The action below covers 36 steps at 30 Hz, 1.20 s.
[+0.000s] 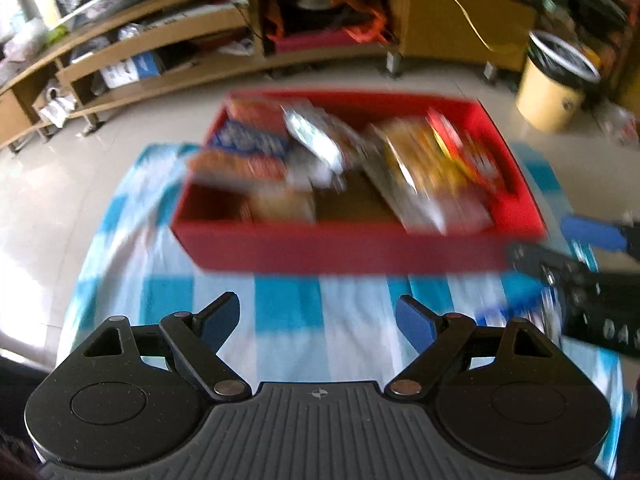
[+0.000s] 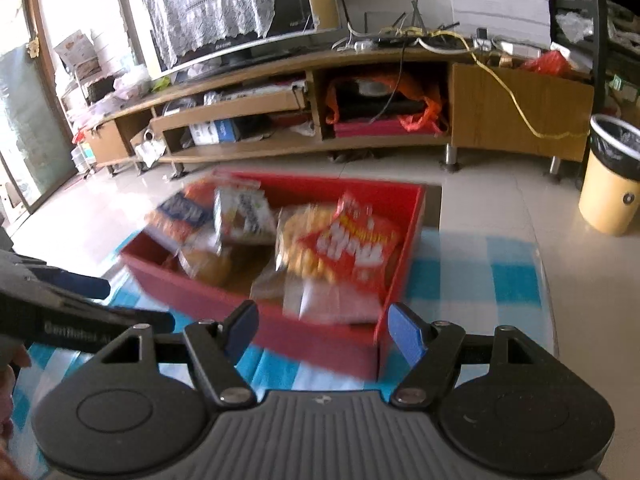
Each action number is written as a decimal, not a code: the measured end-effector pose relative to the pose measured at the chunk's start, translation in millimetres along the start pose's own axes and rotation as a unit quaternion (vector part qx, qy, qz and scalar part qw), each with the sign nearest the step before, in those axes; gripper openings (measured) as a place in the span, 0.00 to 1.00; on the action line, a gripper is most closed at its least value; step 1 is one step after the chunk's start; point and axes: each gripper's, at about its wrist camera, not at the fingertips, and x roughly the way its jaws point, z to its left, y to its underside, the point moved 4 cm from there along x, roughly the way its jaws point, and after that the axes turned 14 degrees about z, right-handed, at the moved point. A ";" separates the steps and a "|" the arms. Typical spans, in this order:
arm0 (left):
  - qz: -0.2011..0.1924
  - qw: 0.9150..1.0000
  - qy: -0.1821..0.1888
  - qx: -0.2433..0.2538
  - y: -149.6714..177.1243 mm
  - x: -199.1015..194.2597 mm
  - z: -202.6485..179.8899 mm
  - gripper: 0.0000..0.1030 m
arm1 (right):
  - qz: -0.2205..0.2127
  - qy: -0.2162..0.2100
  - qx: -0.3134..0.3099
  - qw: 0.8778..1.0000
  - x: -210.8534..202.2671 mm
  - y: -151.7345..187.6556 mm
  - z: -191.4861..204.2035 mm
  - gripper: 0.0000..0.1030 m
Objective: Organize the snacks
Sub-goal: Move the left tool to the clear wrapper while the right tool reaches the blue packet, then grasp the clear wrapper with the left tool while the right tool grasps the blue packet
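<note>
Now | checked cloth [image 1: 288, 300] (blue-white) under red box [image 1: 360, 252] | tiled floor [image 2: 500, 200] | both claws wide, empty

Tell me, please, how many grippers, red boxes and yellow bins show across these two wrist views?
Grippers: 2, the left gripper and the right gripper, both empty
Red box of snack packets: 1
Yellow bin: 1
Total: 4
</note>
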 end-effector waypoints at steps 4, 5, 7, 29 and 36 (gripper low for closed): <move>0.021 0.999 0.002 0.043 33.9 3.2 -17.5 0.87 | 0.032 0.007 0.012 0.999 -0.5 26.4 -7.9 0.66; 0.027 0.998 0.006 0.054 41.2 4.7 -21.3 0.87 | 0.039 0.008 0.018 0.999 0.1 30.4 -11.2 0.66; 0.040 0.996 0.007 0.076 57.3 9.9 -29.6 0.87 | 0.053 0.002 0.036 0.998 1.4 39.3 -18.4 0.66; 0.084 0.985 0.018 0.148 103.9 35.5 -66.1 0.63 | 0.118 -0.005 0.059 0.991 24.9 57.7 -40.1 0.66; 0.086 0.987 0.023 0.137 110.2 34.8 -52.3 0.62 | 0.130 0.000 0.055 0.990 44.1 46.2 -40.8 0.71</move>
